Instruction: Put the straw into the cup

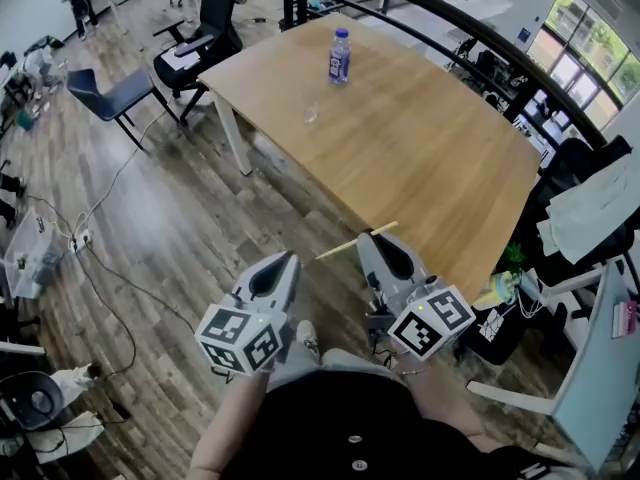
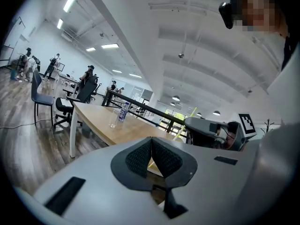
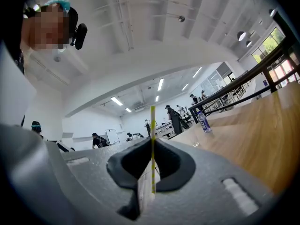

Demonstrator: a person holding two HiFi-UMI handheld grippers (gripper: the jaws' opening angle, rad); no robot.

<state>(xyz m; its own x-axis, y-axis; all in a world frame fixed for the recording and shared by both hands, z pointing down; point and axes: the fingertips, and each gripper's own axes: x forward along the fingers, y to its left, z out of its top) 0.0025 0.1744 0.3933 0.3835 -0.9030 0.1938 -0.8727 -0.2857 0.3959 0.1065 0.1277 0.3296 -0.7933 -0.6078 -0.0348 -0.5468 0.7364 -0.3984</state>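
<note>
Right gripper (image 1: 372, 238) clenched on the straw (image 1: 343, 248). In the right gripper view the jaws close on it from both sides (image 3: 152, 146), and the yellow straw (image 3: 152, 125) stands up above the pads and hangs a little below them. From the head view the straw lies crosswise in the grip, one end out to the left of the jaws. It is held over the floor just short of the table's near edge.

Left gripper (image 1: 288, 260) also off the table's near edge, just beside the right one. Its pads meet at the tips (image 2: 151, 142) with nothing between them. The left gripper view catches the straw (image 2: 189, 117) slanting up from the other gripper.

Cup (image 1: 311, 113): clear, upright on the table (image 1: 420, 158), toward its far left part and well apart from the straw. It also shows in the left gripper view (image 2: 114, 118) and, small, in the right gripper view (image 3: 196, 144).

Bottle (image 1: 340, 56), blue label, upright on the table beyond the cup and near its far edge.

Left of the table: blue chair (image 1: 110, 93) and black office chair (image 1: 200, 38). White cable (image 1: 110, 188) trails over the wood floor on that side. Dark railing (image 1: 470, 28) runs along the table's far right side. People stand well beyond the table, too small to make out.
</note>
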